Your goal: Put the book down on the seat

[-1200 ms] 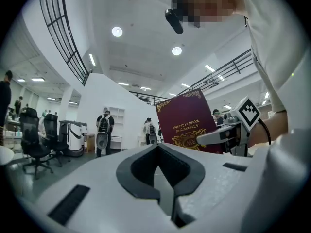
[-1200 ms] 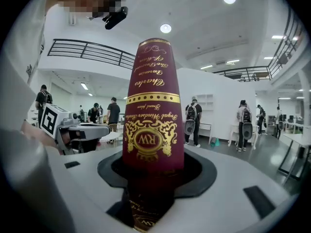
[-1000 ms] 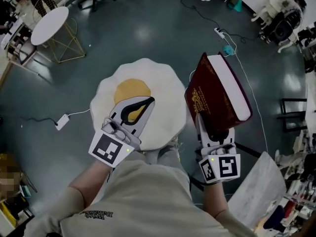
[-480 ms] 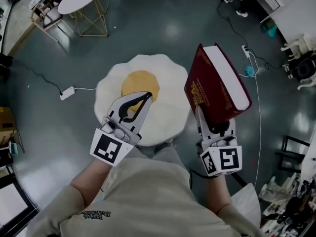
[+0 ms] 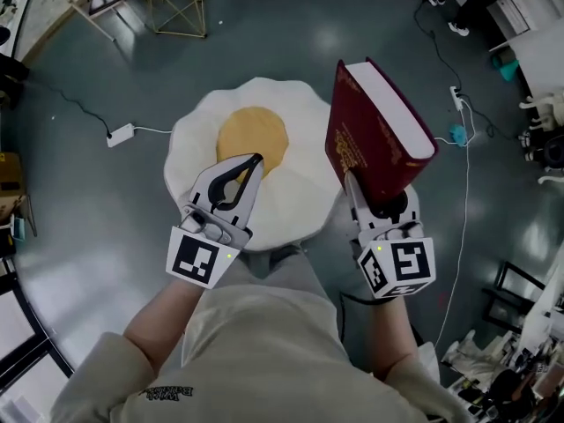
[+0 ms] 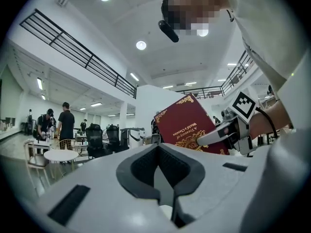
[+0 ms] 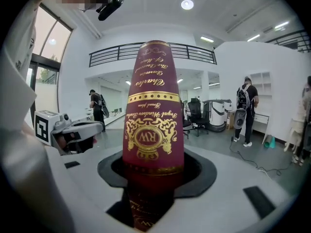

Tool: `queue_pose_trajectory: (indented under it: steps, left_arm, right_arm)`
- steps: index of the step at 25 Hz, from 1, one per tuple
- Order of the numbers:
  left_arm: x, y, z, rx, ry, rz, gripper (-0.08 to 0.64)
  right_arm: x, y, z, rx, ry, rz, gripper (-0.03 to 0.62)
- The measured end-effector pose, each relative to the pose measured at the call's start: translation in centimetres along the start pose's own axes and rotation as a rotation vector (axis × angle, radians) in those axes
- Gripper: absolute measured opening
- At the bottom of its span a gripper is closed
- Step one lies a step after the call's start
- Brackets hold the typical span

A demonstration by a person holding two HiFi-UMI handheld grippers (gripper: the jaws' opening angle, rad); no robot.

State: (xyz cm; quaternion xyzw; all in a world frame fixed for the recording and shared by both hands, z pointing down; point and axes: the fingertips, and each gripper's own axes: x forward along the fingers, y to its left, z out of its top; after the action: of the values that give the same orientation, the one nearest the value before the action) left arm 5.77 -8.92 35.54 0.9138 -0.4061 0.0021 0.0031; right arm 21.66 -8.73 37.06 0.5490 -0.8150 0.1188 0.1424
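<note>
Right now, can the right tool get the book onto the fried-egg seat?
Probably yes: the right tool holds the book just beside the fried-egg seat, nothing between them; the left tool hovers over the seat's near side only.

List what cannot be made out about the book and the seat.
- Head view: lower end of the book, inside the right gripper.
- Head view: seat, right edge behind the book, near edge under the left gripper, legs beneath its top.
- Both gripper views: seat out of frame.
</note>
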Motion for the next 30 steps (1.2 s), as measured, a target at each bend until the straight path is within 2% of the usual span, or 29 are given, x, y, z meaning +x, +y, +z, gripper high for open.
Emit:
queue_pose_trajectory:
  steps: [6,10,14,18,20,22,30]
  left_arm:
    - [1.3,1.3,-4.3,-0.022,0.042,0.021,0.003]
    - [3.0,2.6,-6.7,-0.05,-0.02,0.041,0.003]
    - [5.4,3.2,-10.3,-0.051,-0.015,0.034,0.003]
    - [8.0,2.9,-15.7,-0.063,0.025,0.001,0.003]
    - [9.4,2.9,-18.5,-0.074,0.032,-0.007,0.003]
    - [10.4,2.9,-21.6,-0.094,0.043,-0.007,0.003]
    - [13.9,4.0,-34.0,-0.138,0.108,0.017,0.003]
  right_arm:
    - [4.4,-0.7,-3.9,0.011,0.071,0.06,0.209]
    - [8.0,-2.1,-7.2,-0.015,0.09,0.066,0.209]
    - [12.0,-3.6,-11.0,0.015,0.126,0.086,0.209]
    - [15.8,-5.5,-15.2,0.076,0.163,0.12,0.209]
    - [17.8,-6.3,-17.4,0.071,0.178,0.124,0.209]
    - [19.8,-6.8,-19.8,0.065,0.191,0.132,0.209]
    - [28.0,-9.4,-31.0,0.161,0.263,0.143,0.21]
